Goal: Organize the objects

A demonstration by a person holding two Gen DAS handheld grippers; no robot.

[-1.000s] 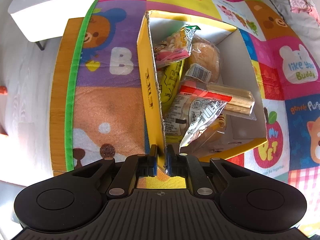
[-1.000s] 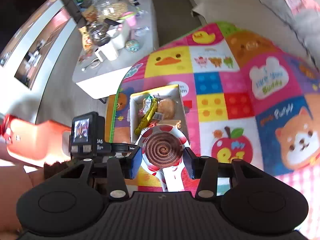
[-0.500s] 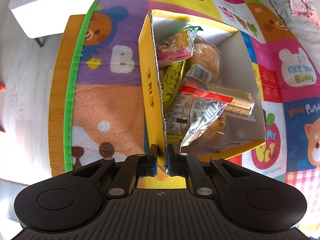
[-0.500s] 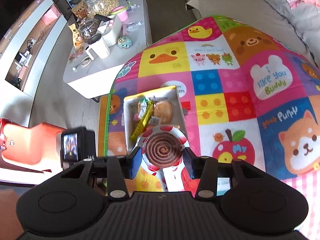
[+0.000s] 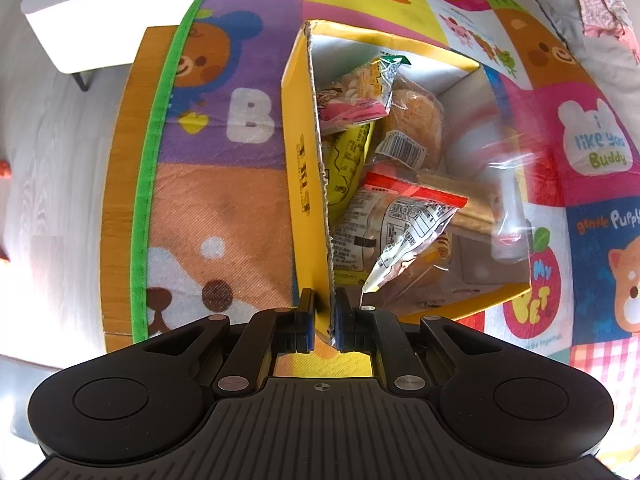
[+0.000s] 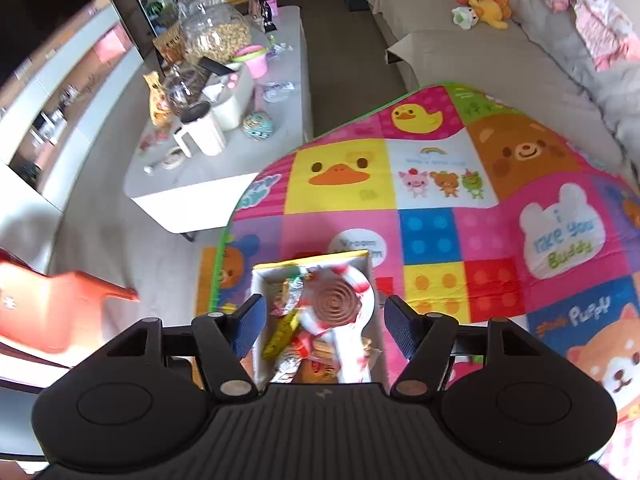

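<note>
- Left wrist view: the left gripper is clamped on the near wall of the yellow cardboard box, at about 6 o'clock of the box; the wall is pinched between the pads, presumably so that the box is kept steady and upright on the play mat while it is filled.
- Inside the box, snack packets are piled from 12 to 6 o'clock; a blurred white-and-red shape, judged to be the lollipop, is seen at the 3 o'clock side, apparently dropping in.
- Right wrist view: the right gripper is held above the box, its jaws opening and no pad touching the lollipop, which lies below and between them, over the box contents.
</note>
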